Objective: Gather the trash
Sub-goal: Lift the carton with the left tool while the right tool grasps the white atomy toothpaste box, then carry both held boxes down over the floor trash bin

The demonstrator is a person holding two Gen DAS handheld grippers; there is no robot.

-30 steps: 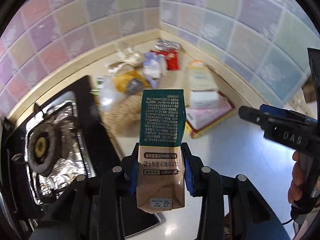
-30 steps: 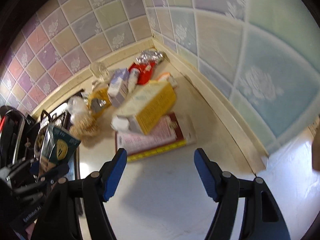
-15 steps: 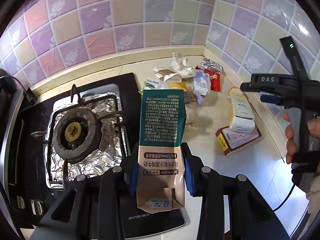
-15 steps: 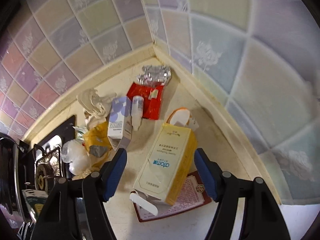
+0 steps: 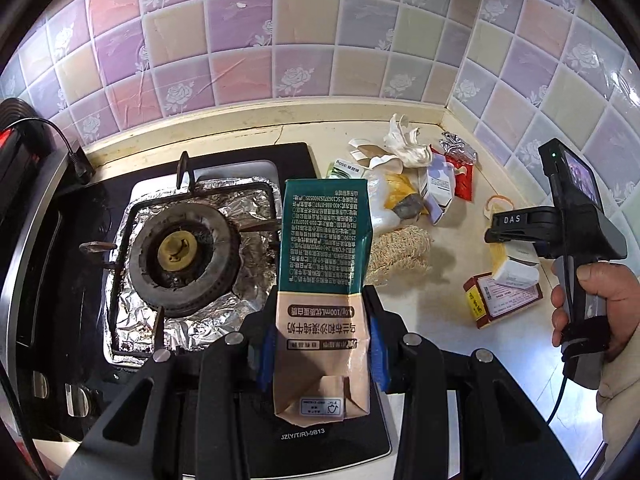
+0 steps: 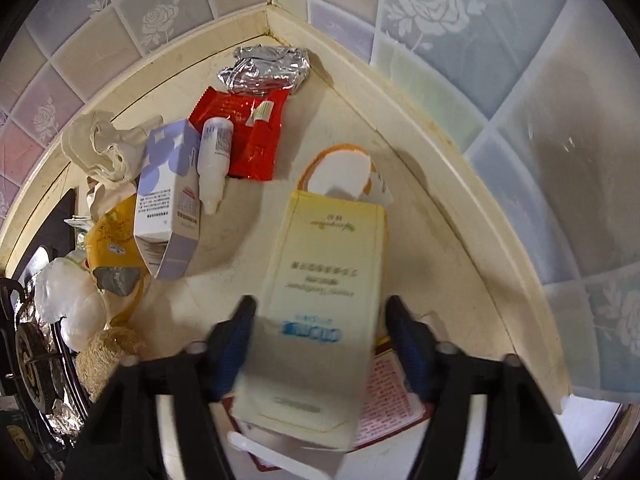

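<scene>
My left gripper (image 5: 322,344) is shut on a green and tan milk carton (image 5: 324,264) and holds it above the stove's right edge. My right gripper (image 6: 322,336) is open, its fingers on either side of a pale yellow box (image 6: 324,304) that lies on a red flat box (image 6: 390,408); no contact shows. The right gripper also shows in the left wrist view (image 5: 520,226), over the same yellow box (image 5: 514,268). A trash pile sits in the counter corner: a purple and white box (image 6: 168,204), a white bottle (image 6: 214,160), a red wrapper (image 6: 248,128), a foil wrapper (image 6: 264,68).
A gas stove (image 5: 180,248) lined with foil fills the left. A yellow bag (image 6: 108,236), crumpled paper (image 6: 100,148), a clear plastic bag (image 6: 68,304) and a noodle block (image 5: 400,252) lie between stove and corner. Tiled walls (image 5: 280,40) close the back and right.
My left gripper pulled back and away from the pile with the carton. My right gripper moved forward and down until the yellow box lies between its open fingers.
</scene>
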